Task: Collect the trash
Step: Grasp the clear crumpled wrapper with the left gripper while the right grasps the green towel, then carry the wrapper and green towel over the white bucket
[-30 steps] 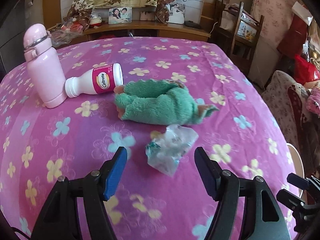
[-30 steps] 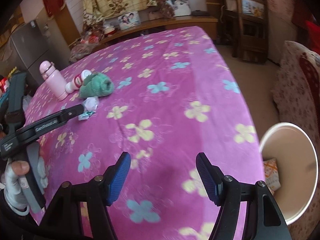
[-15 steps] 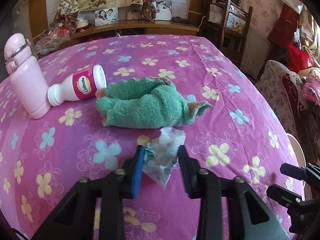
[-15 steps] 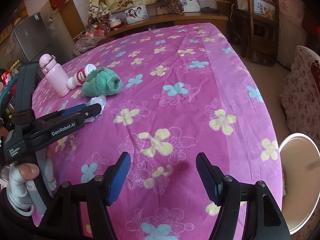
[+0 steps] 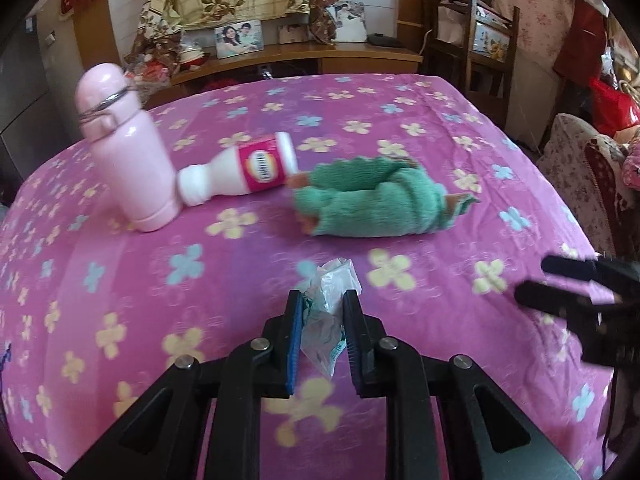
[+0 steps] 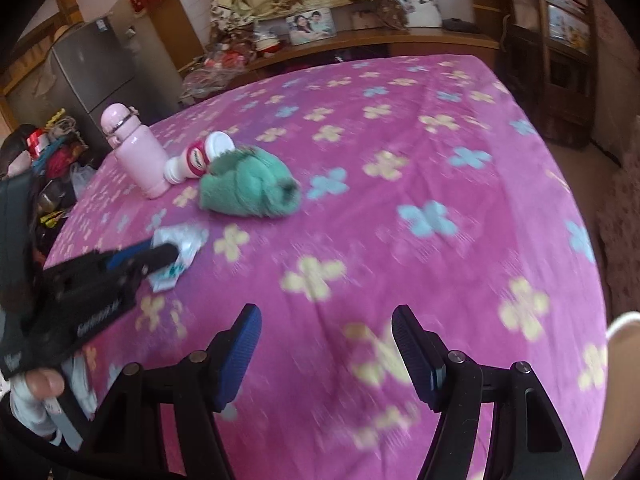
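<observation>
Clenched on the crumpled plastic wrapper [image 5: 329, 312], the left gripper [image 5: 323, 336] has its 2 blue pads pressing the wrapper's sides, and the wrapper's long axis runs away from the camera, its loose top poking out toward the rolled green towel [image 5: 376, 202] just beyond it. Right gripper [image 6: 326, 344] stands released with nothing between its 2 fingers, well to the wrapper's right over bare purple bedspread [image 6: 420, 168]. Judging from the pale bin rim [image 6: 624, 322] at the right view's right edge, well away from the towel, the carry runs rightward past the idle right gripper.
</observation>
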### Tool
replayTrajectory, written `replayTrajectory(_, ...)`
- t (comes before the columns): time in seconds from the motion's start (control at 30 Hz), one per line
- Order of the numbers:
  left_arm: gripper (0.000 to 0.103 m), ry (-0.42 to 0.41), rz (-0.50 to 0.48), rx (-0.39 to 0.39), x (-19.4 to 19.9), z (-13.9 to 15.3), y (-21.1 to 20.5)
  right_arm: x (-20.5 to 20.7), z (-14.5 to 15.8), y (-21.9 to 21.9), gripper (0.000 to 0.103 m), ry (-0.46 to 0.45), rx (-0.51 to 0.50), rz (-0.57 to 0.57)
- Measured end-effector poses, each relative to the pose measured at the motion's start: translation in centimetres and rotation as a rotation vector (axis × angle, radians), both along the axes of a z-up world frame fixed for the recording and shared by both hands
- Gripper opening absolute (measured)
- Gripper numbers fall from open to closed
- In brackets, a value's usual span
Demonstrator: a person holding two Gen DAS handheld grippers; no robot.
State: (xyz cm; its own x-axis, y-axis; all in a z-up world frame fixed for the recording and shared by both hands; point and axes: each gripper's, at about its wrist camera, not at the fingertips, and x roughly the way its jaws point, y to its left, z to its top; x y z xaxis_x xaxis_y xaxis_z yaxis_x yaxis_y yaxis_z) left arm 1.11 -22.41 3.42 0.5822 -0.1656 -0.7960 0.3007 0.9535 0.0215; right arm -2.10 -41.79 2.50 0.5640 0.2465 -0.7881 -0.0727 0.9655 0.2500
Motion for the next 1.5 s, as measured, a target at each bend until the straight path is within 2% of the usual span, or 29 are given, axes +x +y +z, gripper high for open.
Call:
replayTrajectory(0.43,0.021,0.034,0.06,-0.029,-0.5,-0.3,5.6,9.2,2.6,5.4,0.076,-0.072,-0.098,0.24)
replayTrajectory(0.67,0.021,0.053,0.07,-0.05,0.3,-0.7,5.9,12.9,0.4,8.1,0.076,-0.008,-0.159,0.398)
replayTrajectory(0.73,0.021,0.056,0.074,-0.058,0.4,-0.8,5.9,13.4,-0.6,8.9,0.077,0.013,-0.181,0.415)
replayTrajectory(0.83,0.021,0.059,0.074,-0.066,0.4,-1.0,5.6,13.2,-1.0,9.1,0.076,0.008,-0.191,0.382)
replayTrajectory(0.93,0.021,0.063,0.066,-0.079,0.2,-0.9,5.0,11.4,-0.7,8.7,0.063,-0.018,-0.196,0.328)
replayTrajectory(1.0,0.021,0.062,0.059,-0.091,-0.2,-0.7,4.5,10.0,-0.2,8.1,0.06,-0.009,-0.174,0.303)
replayTrajectory(1.13,0.021,0.057,0.029,-0.12,-1.7,0.0,2.9,5.0,1.2,5.5,0.06,-0.027,-0.124,0.202)
replayTrajectory(1.23,0.021,0.06,-0.008,-0.139,-3.3,0.3,1.0,0.3,2.0,3.0,0.06,-0.024,-0.086,0.087)
replayTrajectory(1.37,0.021,0.065,-0.07,-0.156,-5.8,0.7,-2.2,-4.9,2.7,1.0,0.06,-0.045,-0.135,-0.025)
replayTrajectory(1.5,0.021,0.076,-0.131,-0.162,-8.5,0.8,-5.5,-9.2,3.5,-1.4,0.06,-0.068,-0.133,-0.115)
